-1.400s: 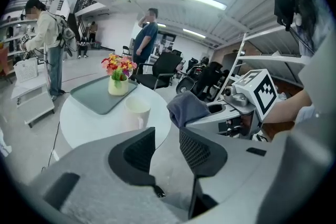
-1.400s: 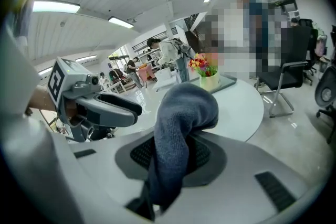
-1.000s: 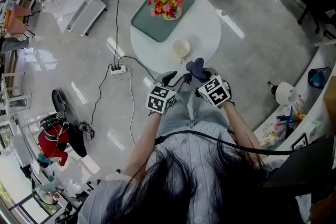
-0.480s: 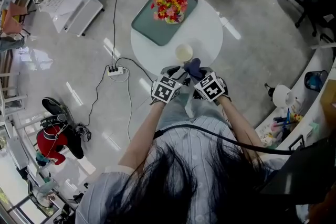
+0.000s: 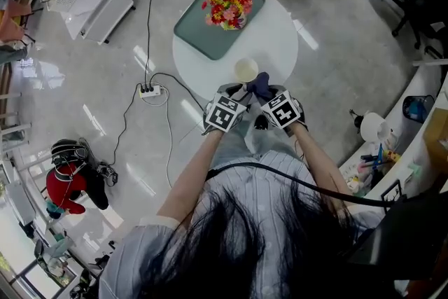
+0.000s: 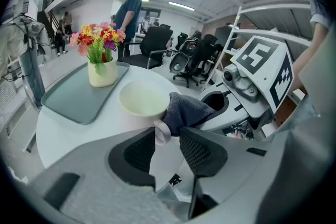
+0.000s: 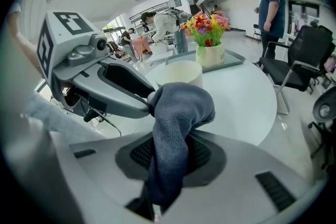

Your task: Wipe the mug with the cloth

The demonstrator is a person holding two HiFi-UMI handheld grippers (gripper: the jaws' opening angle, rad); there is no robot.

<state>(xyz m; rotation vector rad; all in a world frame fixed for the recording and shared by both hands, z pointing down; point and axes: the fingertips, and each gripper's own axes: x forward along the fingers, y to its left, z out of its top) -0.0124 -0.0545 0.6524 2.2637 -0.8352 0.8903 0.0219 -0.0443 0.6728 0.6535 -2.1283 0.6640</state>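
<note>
As the head view looks down on you, your two grippers sit side by side at the middle of the frame, at the near edge of the round white table. The pale cream ceramic mug stands upright on the table just above them. The dark blue terry cloth is bunched against the mug's right side. Your left gripper points at the mug from the lower left and your right gripper from the lower right. Towards the upper left of the table lies a grey-green rectangular tray carrying a vase of red, yellow and pink flowers.

In the left gripper view, your claw stands a narrow way apart. The mug's pale loop handle sits between its tips, against the left-hand jaw, and white tabletop shows through the rest of the gap. The cloth drapes over the top of the handle at centre frame.

In the right gripper view, your claw is clamped tight on the cloth, which comes up from between the jaws at lower centre and folds over in a lump at centre frame. The mug stands just behind that lump, and the left gripper's tip meets it from the left.
</note>
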